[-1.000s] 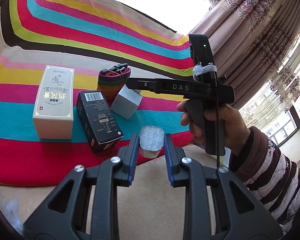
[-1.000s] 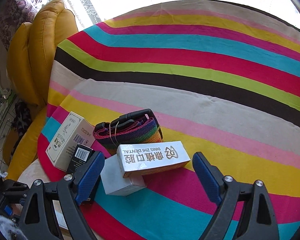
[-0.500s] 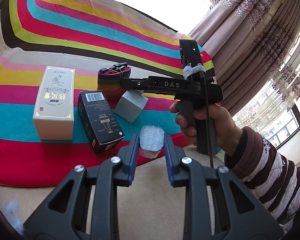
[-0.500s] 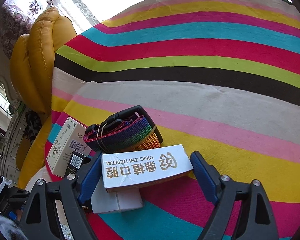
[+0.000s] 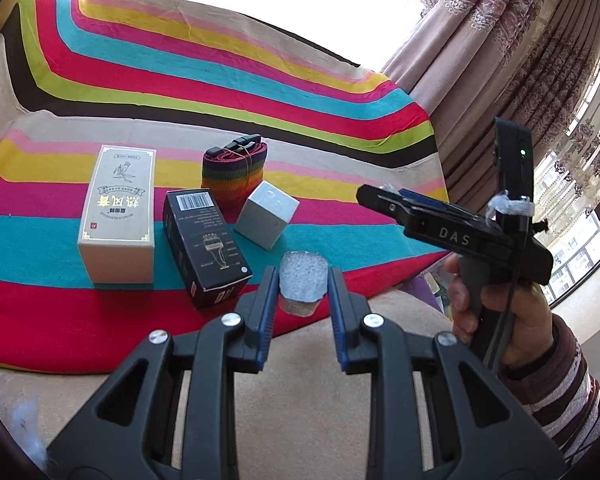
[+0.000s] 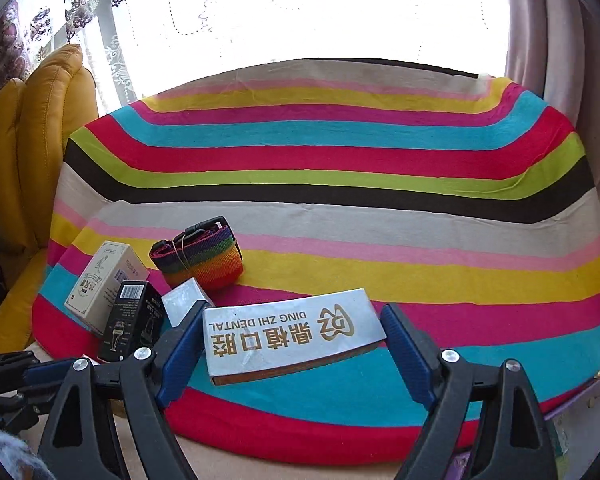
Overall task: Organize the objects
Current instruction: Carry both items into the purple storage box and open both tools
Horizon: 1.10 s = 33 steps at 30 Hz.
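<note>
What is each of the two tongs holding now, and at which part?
Left tongs: a small grey block, gripped by its two sides. Right tongs: the white dental box, lifted and clamped at its two short ends.

**Two wrist views over one striped blanket**

Each fisheye camera looks forward and down along its own hand-held gripper. The left view sits near the striped blanket [image 5: 220,92] edge, facing curtains at right. The right view faces the window, close above a silver box [image 6: 292,332]. Both share the rolled rainbow strap [image 5: 235,172] [image 6: 200,258].
</note>
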Each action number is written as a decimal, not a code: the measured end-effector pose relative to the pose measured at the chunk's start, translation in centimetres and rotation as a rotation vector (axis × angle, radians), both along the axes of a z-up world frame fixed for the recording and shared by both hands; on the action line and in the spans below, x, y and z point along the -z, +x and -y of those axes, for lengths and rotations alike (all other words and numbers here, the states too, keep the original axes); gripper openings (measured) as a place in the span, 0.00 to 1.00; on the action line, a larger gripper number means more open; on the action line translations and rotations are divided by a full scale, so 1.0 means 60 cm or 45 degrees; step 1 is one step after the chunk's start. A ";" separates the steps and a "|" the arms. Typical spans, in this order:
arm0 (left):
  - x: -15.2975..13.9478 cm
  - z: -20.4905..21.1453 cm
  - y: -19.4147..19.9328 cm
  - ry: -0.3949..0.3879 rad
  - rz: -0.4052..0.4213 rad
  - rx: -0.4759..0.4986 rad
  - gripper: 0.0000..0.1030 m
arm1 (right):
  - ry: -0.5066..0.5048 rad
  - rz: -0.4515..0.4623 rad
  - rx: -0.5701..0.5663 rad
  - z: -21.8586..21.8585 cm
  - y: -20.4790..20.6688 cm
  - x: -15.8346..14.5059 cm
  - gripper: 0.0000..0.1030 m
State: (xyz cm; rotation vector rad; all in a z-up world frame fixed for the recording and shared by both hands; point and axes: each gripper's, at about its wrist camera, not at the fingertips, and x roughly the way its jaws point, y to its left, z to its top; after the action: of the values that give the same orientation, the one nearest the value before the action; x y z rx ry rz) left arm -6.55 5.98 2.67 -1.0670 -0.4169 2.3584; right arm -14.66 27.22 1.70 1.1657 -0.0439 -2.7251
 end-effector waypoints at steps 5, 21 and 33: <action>-0.021 -0.022 0.016 0.033 -0.034 0.016 0.28 | 0.072 -0.013 0.119 -0.026 0.080 -0.013 0.83; -0.047 -0.233 0.062 0.093 0.029 0.332 0.28 | 0.267 -0.019 0.574 -0.216 0.300 -0.039 0.83; -0.055 -0.381 0.086 0.076 0.034 0.545 0.62 | 0.354 -0.071 0.789 -0.304 0.347 -0.065 0.87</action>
State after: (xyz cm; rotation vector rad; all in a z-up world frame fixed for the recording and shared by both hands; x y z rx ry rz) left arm -1.41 28.83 5.95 -1.0422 -0.2370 1.9445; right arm 6.14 45.47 5.61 1.3223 -0.0212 -3.3935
